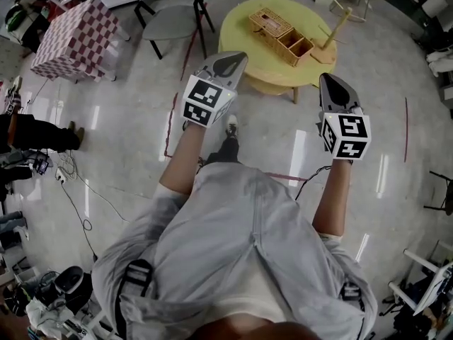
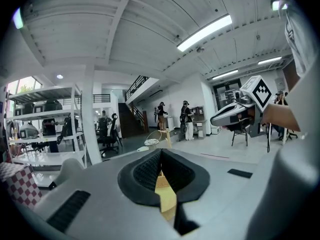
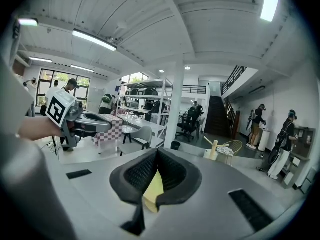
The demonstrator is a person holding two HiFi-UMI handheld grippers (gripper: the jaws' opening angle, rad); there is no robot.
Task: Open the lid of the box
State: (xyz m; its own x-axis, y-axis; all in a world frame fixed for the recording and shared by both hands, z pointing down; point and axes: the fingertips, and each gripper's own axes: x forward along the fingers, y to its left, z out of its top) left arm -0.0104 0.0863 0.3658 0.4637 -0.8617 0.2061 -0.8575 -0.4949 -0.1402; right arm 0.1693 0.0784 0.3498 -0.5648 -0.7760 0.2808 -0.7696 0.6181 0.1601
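In the head view, a wicker box [image 1: 280,37] lies on the round yellow table [image 1: 244,30] ahead of the person. Its lid [image 1: 269,21] is down flat over the farther section, and two uncovered compartments sit at the nearer end; what is in them is too small to tell. An upright wooden stick [image 1: 335,30] stands just beside the box. The left gripper [image 1: 229,63] and the right gripper [image 1: 330,83] are both held short of the table, well apart from the box and touching nothing, and from above their jaws are hard to read. In the left gripper view, the left gripper [image 2: 160,156] has its black ribbed pads [image 2: 145,171] pressed together at the tip with nothing clamped. Only a sliver of the yellow table [image 2: 168,197] shows through the narrow slit below, and the box cannot be made out with certainty. The right gripper [image 2: 239,112] hangs off to the side. In the right gripper view, the right gripper [image 3: 156,156] is likewise clenched on nothing, pads [image 3: 137,176] meeting. A wedge of yellow table [image 3: 154,191] shows behind them, the gripper body hides the box, and the left gripper [image 3: 80,121] is at the picture's left.
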